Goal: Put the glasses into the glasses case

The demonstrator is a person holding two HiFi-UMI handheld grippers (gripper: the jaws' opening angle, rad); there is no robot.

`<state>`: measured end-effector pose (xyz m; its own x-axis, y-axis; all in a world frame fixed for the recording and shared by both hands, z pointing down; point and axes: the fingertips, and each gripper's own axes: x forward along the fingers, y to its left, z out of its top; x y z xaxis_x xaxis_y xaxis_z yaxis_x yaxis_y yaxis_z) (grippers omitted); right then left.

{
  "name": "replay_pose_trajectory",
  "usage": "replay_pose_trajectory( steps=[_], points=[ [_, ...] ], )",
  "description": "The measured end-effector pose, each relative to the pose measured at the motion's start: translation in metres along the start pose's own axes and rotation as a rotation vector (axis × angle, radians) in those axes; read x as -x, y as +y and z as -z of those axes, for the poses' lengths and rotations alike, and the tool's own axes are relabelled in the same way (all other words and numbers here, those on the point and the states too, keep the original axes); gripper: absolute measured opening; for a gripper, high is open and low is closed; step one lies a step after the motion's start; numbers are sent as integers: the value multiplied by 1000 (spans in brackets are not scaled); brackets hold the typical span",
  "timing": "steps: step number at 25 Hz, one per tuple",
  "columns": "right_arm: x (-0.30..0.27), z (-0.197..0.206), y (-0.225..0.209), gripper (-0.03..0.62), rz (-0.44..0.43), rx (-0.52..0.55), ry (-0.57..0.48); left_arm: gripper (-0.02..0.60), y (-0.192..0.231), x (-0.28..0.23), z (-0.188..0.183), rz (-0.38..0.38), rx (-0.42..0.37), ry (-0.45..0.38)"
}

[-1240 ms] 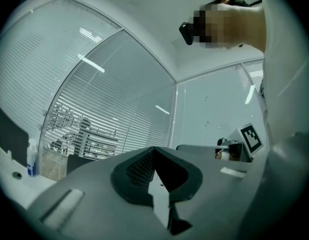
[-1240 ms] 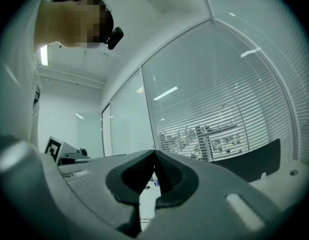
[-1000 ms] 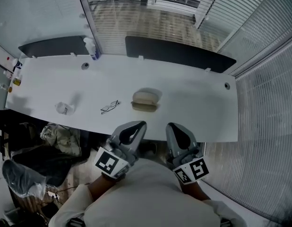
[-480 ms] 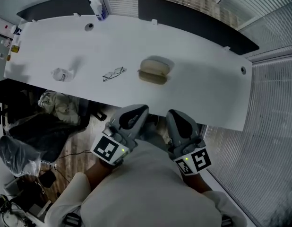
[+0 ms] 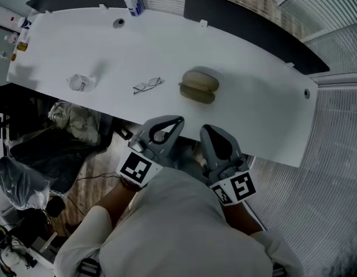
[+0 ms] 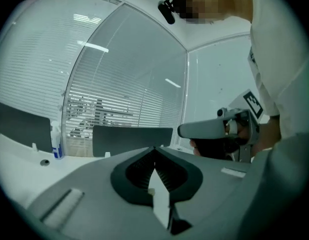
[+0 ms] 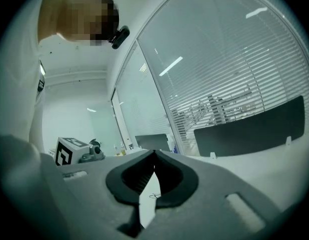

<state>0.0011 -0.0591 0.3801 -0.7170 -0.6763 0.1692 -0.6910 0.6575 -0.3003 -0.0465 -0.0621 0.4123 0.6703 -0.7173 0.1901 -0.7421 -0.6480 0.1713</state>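
Your head camera is looking steeply down from above your chest, taking in the left gripper (image 5: 177,120) and right gripper (image 5: 204,129) close below it and the table (image 5: 259,108) just ahead of them. Each gripper camera is riding behind its own jaws, looking along them nearly level across the table toward the blinds (image 6: 104,84). The left one is catching the right gripper off to its right, and the right one is catching the left gripper to its left. All three are sharing the tabletop and the dark panel (image 5: 248,32) beyond it.
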Motion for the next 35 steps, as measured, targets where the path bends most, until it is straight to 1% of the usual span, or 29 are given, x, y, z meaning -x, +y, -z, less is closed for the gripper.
replay_pose_trajectory(
  steps=[2, 4, 8, 11, 13, 14, 16, 19, 22, 25, 27, 31, 33, 34, 35],
  points=[
    [-15, 10, -2, 1, -13, 4, 16, 5, 18, -3, 17, -17, -29, 38],
    [-32, 22, -2, 1, -35, 17, 42, 39, 35, -5, 37, -25, -45, 70],
    [-67, 43, 1, 2, -86, 26, 79, 55, 72, -9, 74, -61, -105, 148],
    [-91, 57, 3, 2, -108, 21, 94, 80, 107, -12, 116, -104, -159, 240],
    [-107, 69, 2, 2, -118, 10, 108, 125, 131, -15, 146, -129, -193, 315],
    [-114, 75, 2, 2, -121, 4, 116, 132, 142, -17, 161, -137, -212, 350],
    [-127, 87, 2, 2, -127, -8, 131, 157, 162, -19, 189, -146, -253, 418],
    [-141, 99, 1, 1, -136, -21, 149, 179, 187, -21, 225, -159, -314, 505],
    [-153, 109, -5, 2, -134, -33, 161, 205, 205, -25, 251, -163, -366, 572],
    [-161, 120, -14, 2, -117, -56, 175, 229, 216, -29, 274, -145, -430, 640],
    [-163, 125, -20, 2, -99, -76, 183, 230, 221, -32, 288, -131, -464, 674],
    [-160, 134, -24, 2, -80, -110, 200, 220, 224, -34, 304, -93, -486, 711],
    [-157, 138, -26, 2, -77, -117, 209, 175, 222, -34, 307, -70, -500, 720],
    [-156, 139, -27, 2, -75, -118, 212, 117, 220, -33, 307, -65, -509, 720],
    [-155, 139, -28, 2, -74, -118, 215, 113, 219, -33, 307, -64, -519, 720]
  ],
)
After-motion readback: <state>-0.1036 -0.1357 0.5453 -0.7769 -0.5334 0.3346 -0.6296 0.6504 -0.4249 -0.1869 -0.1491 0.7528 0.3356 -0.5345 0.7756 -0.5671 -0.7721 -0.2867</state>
